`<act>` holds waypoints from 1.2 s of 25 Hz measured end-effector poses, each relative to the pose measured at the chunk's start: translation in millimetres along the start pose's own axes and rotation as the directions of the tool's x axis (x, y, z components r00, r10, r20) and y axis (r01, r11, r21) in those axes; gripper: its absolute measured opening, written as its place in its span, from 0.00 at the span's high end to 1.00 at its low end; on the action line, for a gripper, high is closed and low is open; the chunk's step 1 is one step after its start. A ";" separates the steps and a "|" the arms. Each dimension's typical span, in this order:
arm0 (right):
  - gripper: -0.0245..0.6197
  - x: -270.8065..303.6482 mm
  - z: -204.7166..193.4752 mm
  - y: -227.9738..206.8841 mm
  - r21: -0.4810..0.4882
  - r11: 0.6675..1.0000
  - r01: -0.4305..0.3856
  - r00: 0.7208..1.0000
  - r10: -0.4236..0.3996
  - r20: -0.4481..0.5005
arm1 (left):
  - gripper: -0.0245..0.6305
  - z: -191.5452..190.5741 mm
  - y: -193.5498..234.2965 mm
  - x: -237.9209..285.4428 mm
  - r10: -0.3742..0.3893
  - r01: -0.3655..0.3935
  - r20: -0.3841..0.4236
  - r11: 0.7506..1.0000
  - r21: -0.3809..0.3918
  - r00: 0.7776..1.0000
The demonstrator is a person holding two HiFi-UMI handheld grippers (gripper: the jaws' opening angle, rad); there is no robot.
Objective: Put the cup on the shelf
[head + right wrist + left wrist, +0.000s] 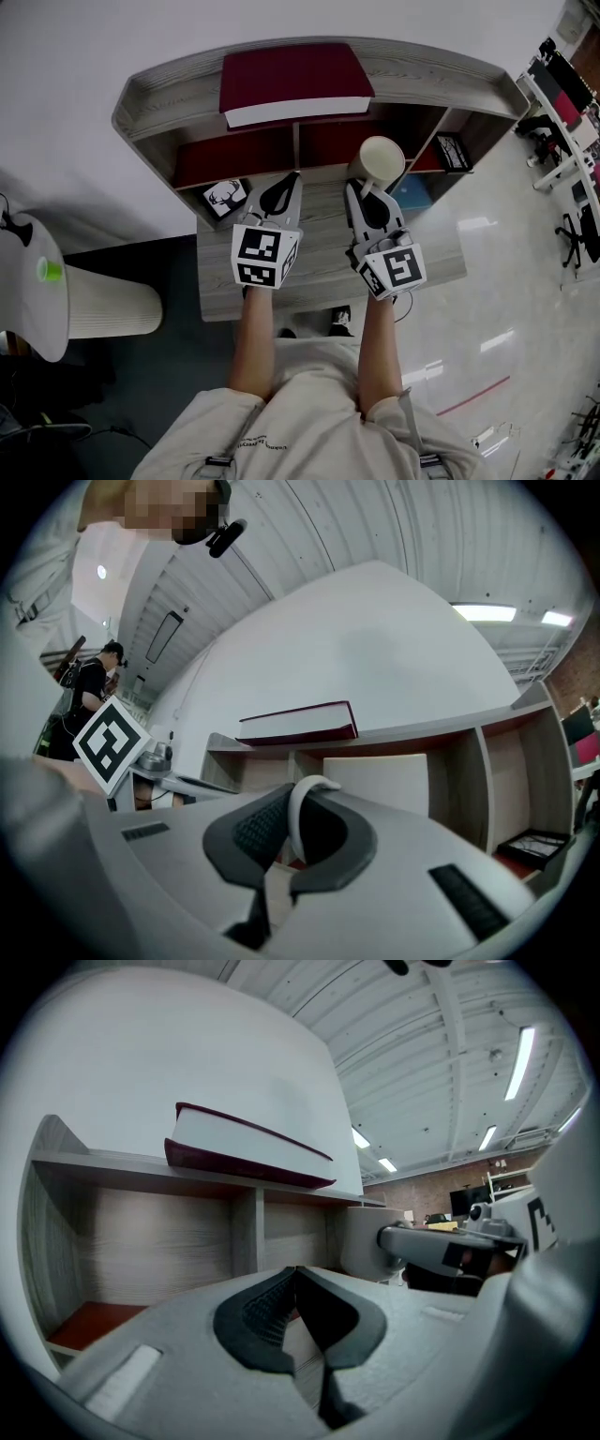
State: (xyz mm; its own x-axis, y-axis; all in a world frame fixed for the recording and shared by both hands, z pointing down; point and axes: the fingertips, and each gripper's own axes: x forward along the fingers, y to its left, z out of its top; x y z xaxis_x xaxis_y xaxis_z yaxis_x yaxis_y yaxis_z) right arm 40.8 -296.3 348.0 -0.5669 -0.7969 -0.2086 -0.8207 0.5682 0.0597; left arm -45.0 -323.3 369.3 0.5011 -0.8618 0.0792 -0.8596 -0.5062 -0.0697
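A cream cup [380, 161] hangs in front of the middle-right compartment of the wooden shelf [169, 89]. My right gripper [361, 189] is shut on its handle. In the right gripper view the white handle [298, 819] runs between the dark pads, with the cup body [375, 780] just beyond and the shelf [450, 726] behind. My left gripper [291, 180] is shut with nothing in it, next to the right one over the desk. From the left gripper view, its jaws [296, 1274] meet at the tip, and the cup [361, 1241] shows to the right.
A thick maroon book [291, 80] lies on top of the shelf. A small box with a deer picture [225, 197] stands at the lower left compartment, a black item [453, 150] at the far right. A white round table [37, 272] stands to the left of the desk [319, 272].
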 end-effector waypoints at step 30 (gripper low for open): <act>0.94 60.6 -56.0 -42.0 0.096 0.947 -0.307 0.945 0.315 -0.084 | 0.95 -22.9 7.0 55.9 0.203 -0.204 -0.085 0.979 0.000 0.975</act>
State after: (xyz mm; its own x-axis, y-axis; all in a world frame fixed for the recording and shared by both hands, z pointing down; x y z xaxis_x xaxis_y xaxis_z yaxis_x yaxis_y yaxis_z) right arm 36.9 -380.0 387.5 -0.8005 -0.5915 -0.0968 -0.5962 0.8024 0.0271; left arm -25.3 -374.3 396.0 0.3055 -0.9406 0.1480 -0.9437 -0.3198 -0.0846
